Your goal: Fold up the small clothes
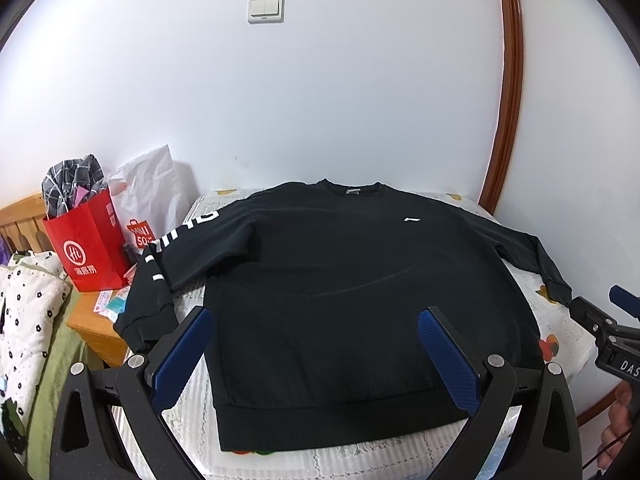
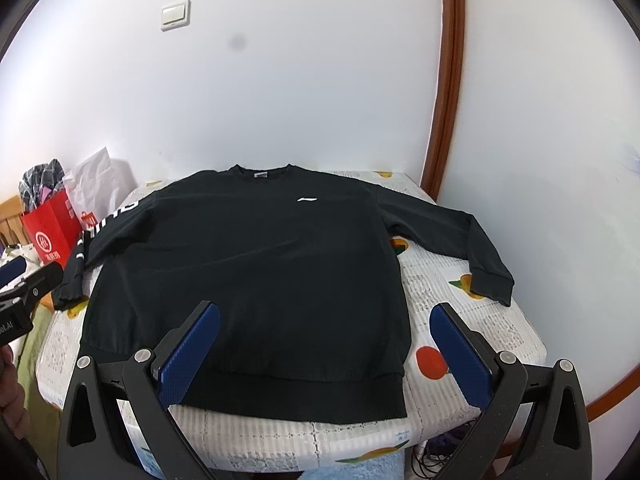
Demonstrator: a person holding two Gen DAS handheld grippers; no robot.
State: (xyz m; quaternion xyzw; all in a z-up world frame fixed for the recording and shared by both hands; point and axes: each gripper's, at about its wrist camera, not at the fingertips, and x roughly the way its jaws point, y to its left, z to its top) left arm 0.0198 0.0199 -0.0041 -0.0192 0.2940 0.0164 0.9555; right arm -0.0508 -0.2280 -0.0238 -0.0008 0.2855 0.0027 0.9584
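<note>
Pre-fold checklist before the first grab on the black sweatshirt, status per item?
1. Sweatshirt laid flat, front up: ok.
2. Both sleeves spread out: ok, but the lettered sleeve hangs off the table edge.
3. Left tongs open, holding nothing: ok.
4. Right tongs open, holding nothing: ok.
5. Hem within the tablecloth edge: ok.
6. Red bag apart from the lettered sleeve: cannot tell.

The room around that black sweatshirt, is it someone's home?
Probably a bedroom at home: a quilt on a wooden bed frame, a wall light switch, and shopping bags beside the table.
</note>
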